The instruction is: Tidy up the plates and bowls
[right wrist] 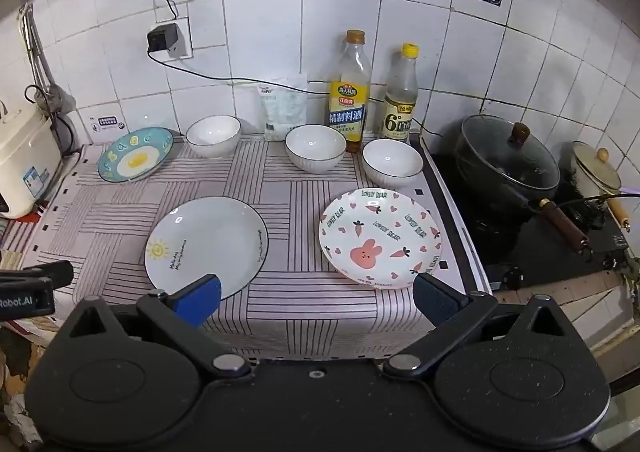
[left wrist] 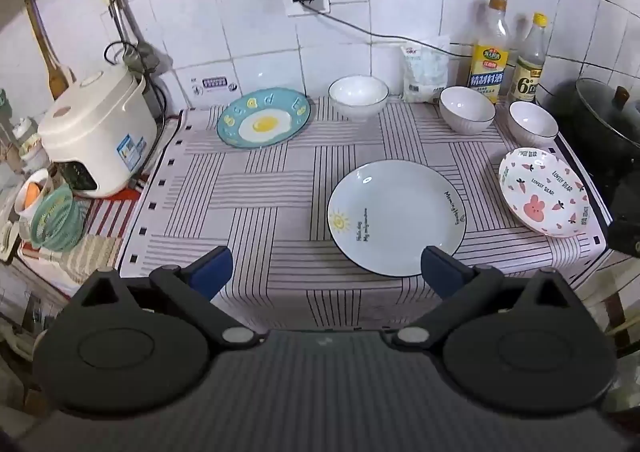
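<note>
On the striped cloth (left wrist: 260,192) (right wrist: 304,292) lie three plates: a blue fried-egg plate (left wrist: 264,118) (right wrist: 135,159) at the back left, a white sun plate (left wrist: 396,218) (right wrist: 206,244) near the front, and a pink rabbit plate (left wrist: 544,192) (right wrist: 380,238) at the right. Three white bowls stand along the back: left (left wrist: 358,95) (right wrist: 213,135), middle (left wrist: 467,109) (right wrist: 315,147), right (left wrist: 533,123) (right wrist: 392,163). My left gripper (left wrist: 326,272) hovers open above the front edge, empty, its right finger over the sun plate's rim. My right gripper (right wrist: 316,298) is open and empty between the sun and rabbit plates.
A white rice cooker (left wrist: 96,132) and a green basket (left wrist: 56,218) sit at the left. Two bottles (right wrist: 352,92) (right wrist: 401,92) and a bag (right wrist: 284,108) stand against the tiled wall. A lidded black pan (right wrist: 508,160) and a cream pot (right wrist: 596,172) occupy the stove at right.
</note>
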The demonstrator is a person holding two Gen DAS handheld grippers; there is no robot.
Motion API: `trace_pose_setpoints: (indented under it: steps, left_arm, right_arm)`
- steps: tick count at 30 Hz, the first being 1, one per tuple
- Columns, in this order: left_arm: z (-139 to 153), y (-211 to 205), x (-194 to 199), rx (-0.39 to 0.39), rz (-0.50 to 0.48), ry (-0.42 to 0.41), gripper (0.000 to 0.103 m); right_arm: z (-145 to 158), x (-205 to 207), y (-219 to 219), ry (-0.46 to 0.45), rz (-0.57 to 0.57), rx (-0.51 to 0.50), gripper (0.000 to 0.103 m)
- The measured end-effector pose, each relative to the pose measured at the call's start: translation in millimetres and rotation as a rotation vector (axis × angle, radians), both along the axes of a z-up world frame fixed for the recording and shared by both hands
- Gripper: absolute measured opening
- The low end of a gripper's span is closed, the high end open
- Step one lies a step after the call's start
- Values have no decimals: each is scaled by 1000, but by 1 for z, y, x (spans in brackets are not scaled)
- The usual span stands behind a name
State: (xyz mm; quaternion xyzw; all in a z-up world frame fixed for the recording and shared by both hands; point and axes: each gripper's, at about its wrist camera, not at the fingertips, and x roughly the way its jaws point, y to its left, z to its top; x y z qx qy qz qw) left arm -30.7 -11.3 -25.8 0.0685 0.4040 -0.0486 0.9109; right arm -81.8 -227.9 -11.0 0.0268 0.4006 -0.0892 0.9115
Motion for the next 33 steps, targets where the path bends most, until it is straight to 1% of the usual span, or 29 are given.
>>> trace_pose_setpoints:
  steps: [2,6,9,10,12,16,22,24,28,33]
  left_arm:
    - [1,-1,-1,-6,-4,-17,102]
    - [5,0,-1,-28,-2,-47,102]
    - [6,-1,0,-27,5,-63,102]
    - [6,-1,1,-26,7,-68,102]
    - [6,-1,2,-28,17,-73,102]
    - [5,-2,5,-46,13,-65,102]
    - [4,-5,4,-29,1,-66,102]
    - [4,-4,4,-30,-1,-62,102]
    - [2,-2,5,-35,4,-46,102]
    - [2,-1,9,-37,8,-32,101]
  right_arm:
    - [1,-8,-3,-15,5,7,103]
    - [-1,0,-5,-25,6,4,103]
    - [-2,4,-4,-26,-3,-2,103]
    - [-7,0,-4,-20,-11,-7,103]
    - [-5,0,-6,-36,-13,-10,103]
    - [-7,3,-5,-38,-14,-24,103]
    - [-9,6,-7,-28,-22,-22,103]
    - [-11,7,-8,-23,-24,-5,103]
    - [-11,8,-6,-25,-27,-21,103]
    - [-14,10,-5,-18,-26,-6,103]
